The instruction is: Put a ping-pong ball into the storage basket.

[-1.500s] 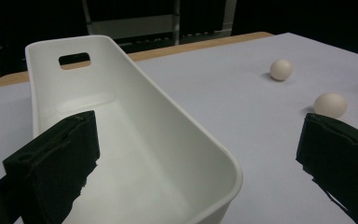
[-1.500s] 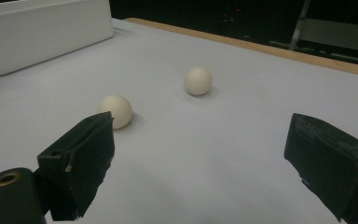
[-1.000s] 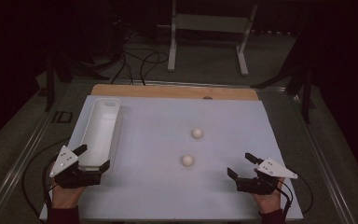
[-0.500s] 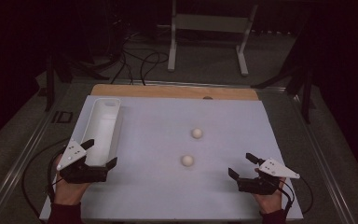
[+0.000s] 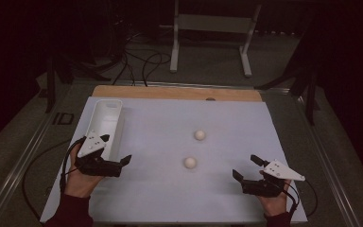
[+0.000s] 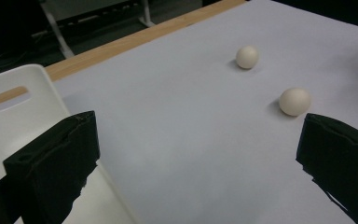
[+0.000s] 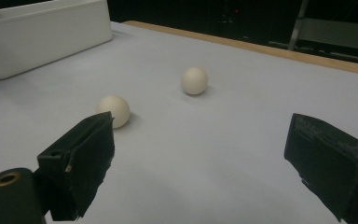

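Left gripper has shifted since a second ago — from low at the near-left corner, up and rightward, so it now sits against the near end of the white bin with its jaws aimed toward the middle of the sheet. Right gripper has barely moved, still parked near-right. Reads as the left hand starting an approach to a ball; nothing picked up yet. Both white balls sit loose on the pale sheet, well apart from either gripper: near ball centre, slightly near, far ball just beyond it and a touch right. Bin looks empty as far as can be seen, along the left edge. Left jaws spread wide, nothing between them — in the left gripper view the near ball lies just past the right-hand jaw, the far ball further off. Right jaws also wide apart and empty, hand low over the sheet, pointing left-and-far toward the balls. Left forearm comes in from the near edge, wrist angled right, gripper held low.
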{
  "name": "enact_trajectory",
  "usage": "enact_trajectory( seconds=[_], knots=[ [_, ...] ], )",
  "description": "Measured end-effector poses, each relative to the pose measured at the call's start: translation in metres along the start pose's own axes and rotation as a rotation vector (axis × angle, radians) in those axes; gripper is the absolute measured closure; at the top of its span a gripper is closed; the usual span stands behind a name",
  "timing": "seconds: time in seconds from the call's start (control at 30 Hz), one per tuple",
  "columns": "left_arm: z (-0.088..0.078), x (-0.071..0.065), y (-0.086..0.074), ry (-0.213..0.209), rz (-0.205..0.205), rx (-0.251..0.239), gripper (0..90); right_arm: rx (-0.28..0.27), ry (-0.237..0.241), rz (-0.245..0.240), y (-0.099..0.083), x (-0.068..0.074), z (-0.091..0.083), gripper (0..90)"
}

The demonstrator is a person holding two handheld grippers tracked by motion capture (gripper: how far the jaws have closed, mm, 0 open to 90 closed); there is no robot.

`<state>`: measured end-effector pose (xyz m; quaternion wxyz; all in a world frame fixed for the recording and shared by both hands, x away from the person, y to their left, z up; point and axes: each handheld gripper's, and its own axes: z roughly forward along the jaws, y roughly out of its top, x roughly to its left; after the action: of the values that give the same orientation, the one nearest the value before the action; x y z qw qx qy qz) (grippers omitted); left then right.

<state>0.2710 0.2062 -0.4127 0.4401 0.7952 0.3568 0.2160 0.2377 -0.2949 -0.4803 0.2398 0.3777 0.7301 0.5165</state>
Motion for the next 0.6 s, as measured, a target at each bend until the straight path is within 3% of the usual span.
enact_trajectory(
  seconds=[0.6],
  knots=[
    [0.024,-0.006,0.019,-0.049,0.049,0.073,0.0,0.011,-0.009,-0.020,0.001,-0.002,0.004,8.0]
  ],
)
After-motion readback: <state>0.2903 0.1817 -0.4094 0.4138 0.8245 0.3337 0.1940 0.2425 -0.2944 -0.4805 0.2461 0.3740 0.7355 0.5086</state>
